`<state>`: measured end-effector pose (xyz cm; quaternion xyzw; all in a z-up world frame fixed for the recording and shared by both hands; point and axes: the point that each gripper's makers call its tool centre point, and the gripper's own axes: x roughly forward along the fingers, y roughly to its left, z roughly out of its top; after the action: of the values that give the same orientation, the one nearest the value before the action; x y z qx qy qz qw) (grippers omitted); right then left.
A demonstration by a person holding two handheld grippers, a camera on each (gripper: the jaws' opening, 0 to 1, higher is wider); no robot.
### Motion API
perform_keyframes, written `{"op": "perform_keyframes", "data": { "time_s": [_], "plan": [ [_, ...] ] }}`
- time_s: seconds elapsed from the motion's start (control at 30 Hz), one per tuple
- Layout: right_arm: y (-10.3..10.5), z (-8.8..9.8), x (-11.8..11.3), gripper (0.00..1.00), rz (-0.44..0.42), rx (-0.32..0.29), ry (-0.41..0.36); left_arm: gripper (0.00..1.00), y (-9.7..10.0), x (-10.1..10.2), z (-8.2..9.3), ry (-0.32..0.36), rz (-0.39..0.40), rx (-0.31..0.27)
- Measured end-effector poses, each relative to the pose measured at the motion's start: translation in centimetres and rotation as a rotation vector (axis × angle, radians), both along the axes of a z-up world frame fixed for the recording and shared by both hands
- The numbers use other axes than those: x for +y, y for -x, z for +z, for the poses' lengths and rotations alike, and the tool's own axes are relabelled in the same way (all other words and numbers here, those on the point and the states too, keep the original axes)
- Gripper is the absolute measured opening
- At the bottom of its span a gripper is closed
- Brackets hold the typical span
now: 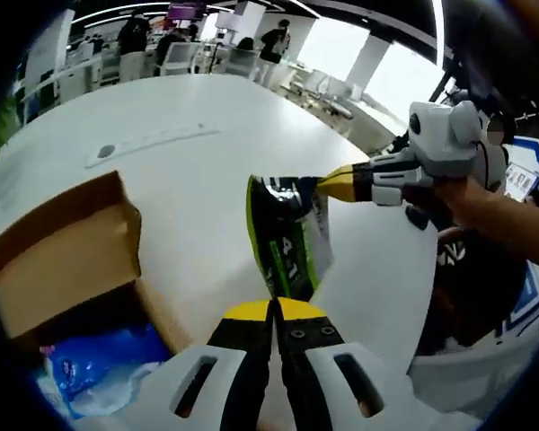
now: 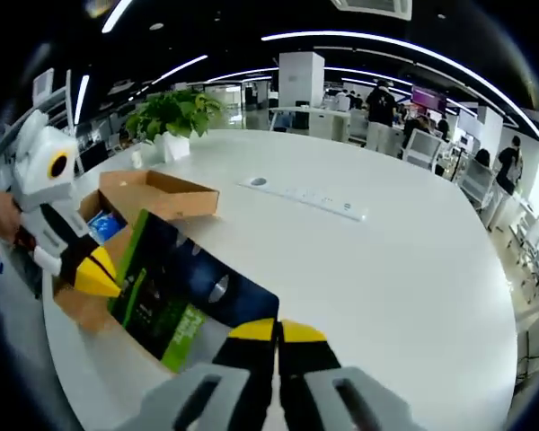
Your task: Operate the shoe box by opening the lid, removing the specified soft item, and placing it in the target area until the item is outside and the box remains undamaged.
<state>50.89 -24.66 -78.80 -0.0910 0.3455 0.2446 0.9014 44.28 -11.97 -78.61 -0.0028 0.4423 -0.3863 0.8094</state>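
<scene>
White and round, the desk carries the open shoe box near its edge, while both grippers, clamped shut, stretch a limp green-and-black pouch (light, easily creased) by opposite ends just beside it.

box: the shoe box sits open on the tabletop, left of the left tongs in the left gripper view

pouch: soft pouch hangs between both tongs, right of the box, above the tabletop

right tongs: on the pouch's near edge in the right gripper view

inside box: plastic bags

further back: power strip lying mid-tabletop, plant at the far edge behind the box
</scene>
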Motion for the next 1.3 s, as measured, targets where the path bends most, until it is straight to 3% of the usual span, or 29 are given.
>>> {"op": "perform_keyframes", "data": {
  "time_s": [0.27, 0.77, 1.3],
  "plan": [
    [-0.4, -1.3, -0.6, 0.0, 0.005, 0.013, 0.009, 0.0, -0.4, -0.5, -1.2, -0.042, -0.004, 0.001],
    [-0.7, -4.1, -1.4, 0.0, 0.011, 0.041, 0.014, 0.0, -0.5, -1.7, -3.7, -0.168, -0.086, -0.006],
    [-0.7, -5.7, -1.0, 0.0, 0.025, 0.045, 0.001, 0.0, 0.0, -1.2, -5.8, -0.271, -0.135, 0.007]
  ]
}}
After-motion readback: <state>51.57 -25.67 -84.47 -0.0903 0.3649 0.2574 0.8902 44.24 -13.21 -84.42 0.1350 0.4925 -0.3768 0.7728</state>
